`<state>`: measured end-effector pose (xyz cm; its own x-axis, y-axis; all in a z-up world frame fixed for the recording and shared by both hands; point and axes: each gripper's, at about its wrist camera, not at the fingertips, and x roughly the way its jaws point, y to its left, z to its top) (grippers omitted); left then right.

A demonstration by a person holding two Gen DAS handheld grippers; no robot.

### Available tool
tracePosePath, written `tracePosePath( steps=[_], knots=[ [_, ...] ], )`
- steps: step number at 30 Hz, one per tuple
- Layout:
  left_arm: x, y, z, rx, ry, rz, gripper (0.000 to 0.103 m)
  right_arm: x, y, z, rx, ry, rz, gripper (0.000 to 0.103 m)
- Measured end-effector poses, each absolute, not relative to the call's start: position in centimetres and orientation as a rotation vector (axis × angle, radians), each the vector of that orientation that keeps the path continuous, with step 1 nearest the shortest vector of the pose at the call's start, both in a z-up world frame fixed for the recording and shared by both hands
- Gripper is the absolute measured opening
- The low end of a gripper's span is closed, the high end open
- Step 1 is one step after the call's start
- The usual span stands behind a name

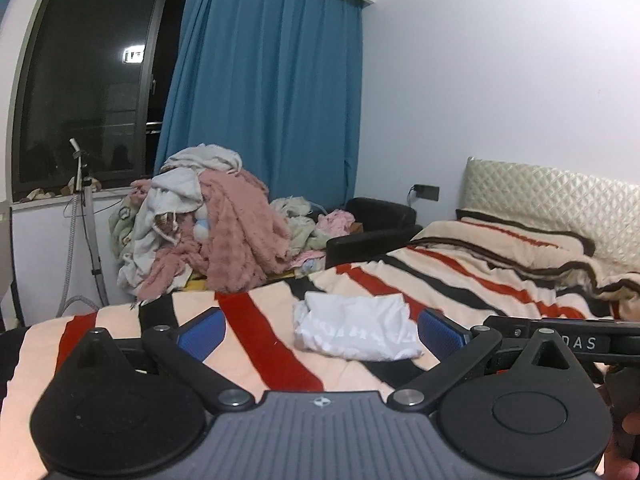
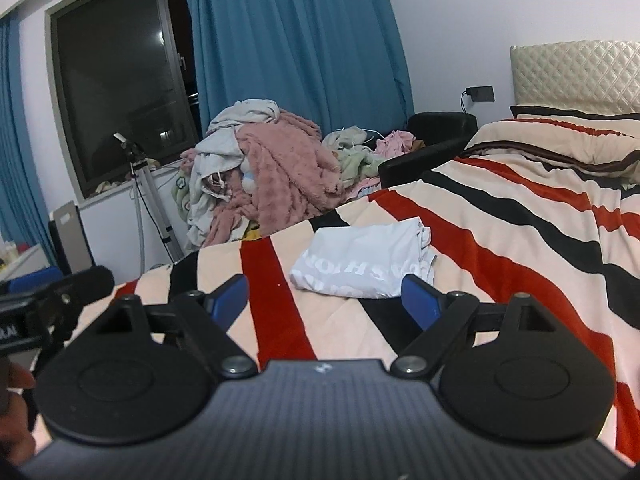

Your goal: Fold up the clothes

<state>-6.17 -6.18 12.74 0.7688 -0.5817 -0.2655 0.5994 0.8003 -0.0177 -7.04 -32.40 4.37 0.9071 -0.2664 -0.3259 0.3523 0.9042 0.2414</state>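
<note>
Black hand-held gripper (image 1: 320,330), blue finger pads (image 1: 202,331), ribbed grey body, silver screws

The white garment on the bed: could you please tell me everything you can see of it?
The white garment is a thin, light cloth folded into a rough rectangle, with faint pale lettering across its top face, too blurred to read. Its near edge is fairly neat; the far right corner is bunched and loose. It lies flat on the striped blanket, across red, black and cream bands, near the bed's foot. Nothing else touches it: both grippers are open and short of it.

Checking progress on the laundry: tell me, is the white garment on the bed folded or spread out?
Folded: the white garment lies as a compact rectangle on the striped blanket, untouched by either gripper.
</note>
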Motion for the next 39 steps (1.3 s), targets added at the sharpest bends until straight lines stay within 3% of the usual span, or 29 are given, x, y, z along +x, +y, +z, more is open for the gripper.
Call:
tracePosePath(
  steps=[19,39],
  knots=[
    [-2.9,-6.2,6.3,0.029,0.281,-0.574,0.103,-5.6,-30.2,-2.9,0.147,0.219,-0.356,0.085],
    [-2.7,-6.4,3.5,0.047,0.338,-0.557,0.103,-6.1,-30.9,-3.5,0.19,0.249,-0.354,0.085]
  ],
)
